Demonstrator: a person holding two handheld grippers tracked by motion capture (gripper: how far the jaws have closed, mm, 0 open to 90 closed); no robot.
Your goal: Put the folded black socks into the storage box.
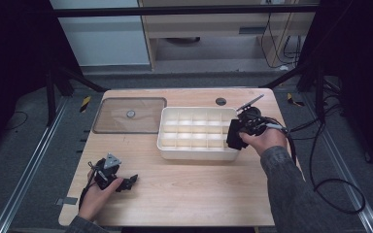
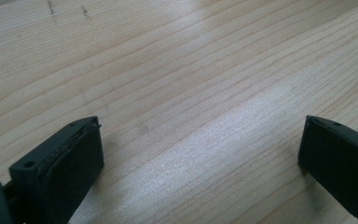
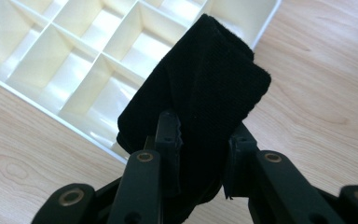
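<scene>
Black folded cloth (image 3: 200, 88), ribbed and soft-looking, hangs over the near right corner of the cream divided tray (image 1: 194, 148), clamped between the two pads of the right gripper (image 1: 238, 133), whose jaws press into its lower part. Its bottom edge is hidden behind the jaws in the right gripper view. The left gripper (image 1: 126, 183) rests low on the bare wooden desk (image 2: 177, 84) at the near left, jaws spread wide with nothing between them. A clear lid (image 1: 130, 115) lies just left of the tray.
</scene>
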